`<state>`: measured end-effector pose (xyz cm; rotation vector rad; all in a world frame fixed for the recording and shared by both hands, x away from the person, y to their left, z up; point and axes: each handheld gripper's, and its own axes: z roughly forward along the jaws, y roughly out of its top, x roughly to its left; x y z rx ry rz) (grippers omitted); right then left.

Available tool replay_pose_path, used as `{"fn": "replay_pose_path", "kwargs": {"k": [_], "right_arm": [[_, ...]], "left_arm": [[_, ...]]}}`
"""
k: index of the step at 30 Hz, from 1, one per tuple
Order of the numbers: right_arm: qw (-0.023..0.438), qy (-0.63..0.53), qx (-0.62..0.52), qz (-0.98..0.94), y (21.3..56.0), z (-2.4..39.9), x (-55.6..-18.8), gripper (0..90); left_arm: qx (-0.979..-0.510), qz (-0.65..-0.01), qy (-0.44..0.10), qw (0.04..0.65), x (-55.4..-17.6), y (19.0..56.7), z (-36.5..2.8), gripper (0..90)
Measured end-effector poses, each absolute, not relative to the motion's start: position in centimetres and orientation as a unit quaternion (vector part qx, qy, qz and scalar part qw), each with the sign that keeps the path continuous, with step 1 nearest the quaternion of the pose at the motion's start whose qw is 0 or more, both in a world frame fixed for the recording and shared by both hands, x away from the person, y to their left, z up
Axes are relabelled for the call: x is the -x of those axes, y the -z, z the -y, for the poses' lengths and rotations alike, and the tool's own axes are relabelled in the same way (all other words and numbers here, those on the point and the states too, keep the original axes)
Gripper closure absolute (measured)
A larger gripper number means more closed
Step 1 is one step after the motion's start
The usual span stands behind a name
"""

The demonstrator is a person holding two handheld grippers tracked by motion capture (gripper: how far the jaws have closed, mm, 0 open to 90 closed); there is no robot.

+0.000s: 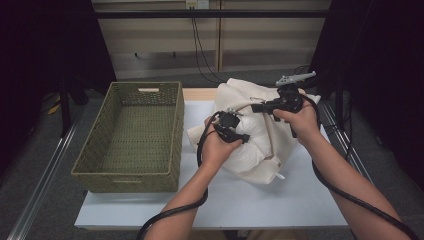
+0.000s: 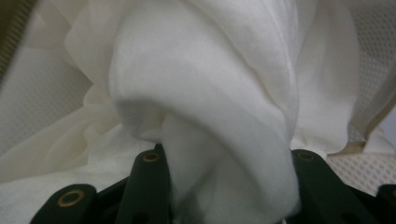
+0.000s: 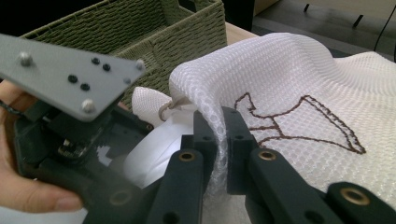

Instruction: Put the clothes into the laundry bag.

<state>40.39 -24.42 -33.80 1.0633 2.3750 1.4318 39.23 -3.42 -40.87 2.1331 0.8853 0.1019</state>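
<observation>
Right gripper (image 3: 223,140): jaws pressed together on a fold of the white mesh bag (image 3: 299,79), near its rim; the pinch is plain in the right gripper view, beside brown stitched line work on the mesh.

Left gripper (image 2: 229,186): jaws partly spread around a thick bunch of soft white cloth (image 2: 205,93), which fills the gap between them and appears clamped. In the high view this gripper (image 1: 229,127) sits against the left side of the bundle, and the right gripper (image 1: 280,104) holds its upper edge.

Location: the bag and cloth lie together as 1 heap on the white table (image 1: 250,200), just right of the green woven basket (image 1: 132,135) and apart from it. The basket holds nothing.

Progress, as judged: the cloth is being worked at the bag's mouth. Whether it is going in or coming out cannot be told. Nothing has reached the basket; that transfer, if intended, remains.
</observation>
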Motion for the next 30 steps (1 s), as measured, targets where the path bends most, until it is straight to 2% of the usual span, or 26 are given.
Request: {"fn": "replay_pose_path", "kwargs": {"k": [9, 14, 16, 17, 18, 20, 22, 30], "right_arm": [[0.088, -0.484, -0.36, -0.793, 33.7, 24.7, -40.4, 86.6], [0.088, -0.48, -0.363, -0.794, 33.9, 24.9, -40.5, 86.6], [0.085, -0.481, -0.364, -0.793, 34.1, 25.0, -40.5, 86.6], [0.088, -0.479, -0.365, -0.793, 34.2, 25.0, -40.5, 86.6], [0.088, -0.479, -0.365, -0.793, 34.2, 25.0, -40.5, 86.6], [0.087, -0.479, -0.365, -0.794, 34.3, 25.0, -40.5, 86.6], [0.088, -0.477, -0.364, -0.795, 34.3, 24.9, -40.5, 86.6], [0.088, -0.474, -0.366, -0.796, 34.5, 24.9, -40.5, 86.6]], "left_arm": [[-0.83, -0.355, -0.066, 0.426, -40.2, 41.1, 4.1, 61.0], [-0.836, -0.363, -0.048, 0.409, -40.4, 41.5, 4.0, 41.4], [-0.841, -0.35, -0.059, 0.408, -40.2, 41.3, 4.0, 28.7], [-0.842, -0.355, -0.048, 0.403, -40.1, 41.0, 3.9, 22.7], [-0.842, -0.355, -0.048, 0.403, -40.1, 41.0, 3.9, 19.2], [-0.848, -0.356, -0.041, 0.391, -39.8, 40.7, 3.8, 15.7], [-0.855, -0.348, -0.063, 0.379, -39.1, 40.2, 3.4, 11.6], [-0.866, -0.337, -0.065, 0.364, -38.1, 39.6, 1.8, 6.7]]}}
